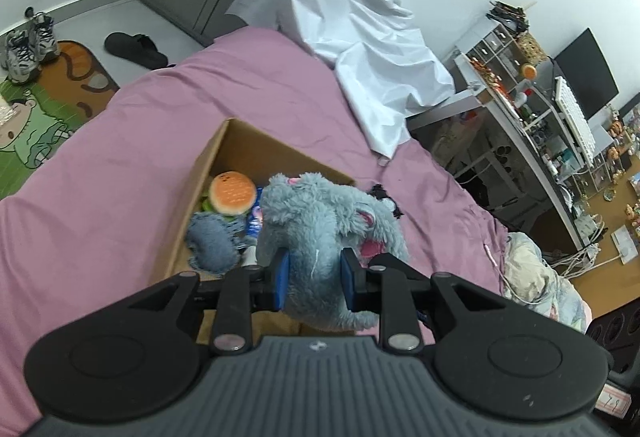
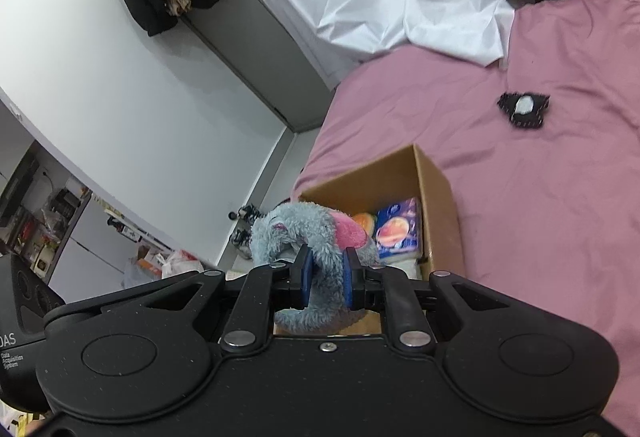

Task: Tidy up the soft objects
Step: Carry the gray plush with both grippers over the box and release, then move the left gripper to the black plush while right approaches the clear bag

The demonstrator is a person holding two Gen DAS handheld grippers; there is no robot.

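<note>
1. My left gripper (image 1: 314, 277) is clamped on the fluffy grey plush elephant with pink ears (image 1: 324, 221).
2. My right gripper (image 2: 326, 279) grasps the same toy (image 2: 304, 237).
3. It hangs over the open brown cardboard box (image 1: 208, 157) on the pink-sheeted bed (image 1: 100, 197).

The plush elephant (image 1: 324, 233) sits between both jaws; the cardboard box (image 1: 208, 157) lies just beyond, on the bed (image 1: 100, 197); a burger toy (image 1: 233, 193) lies inside.
</note>
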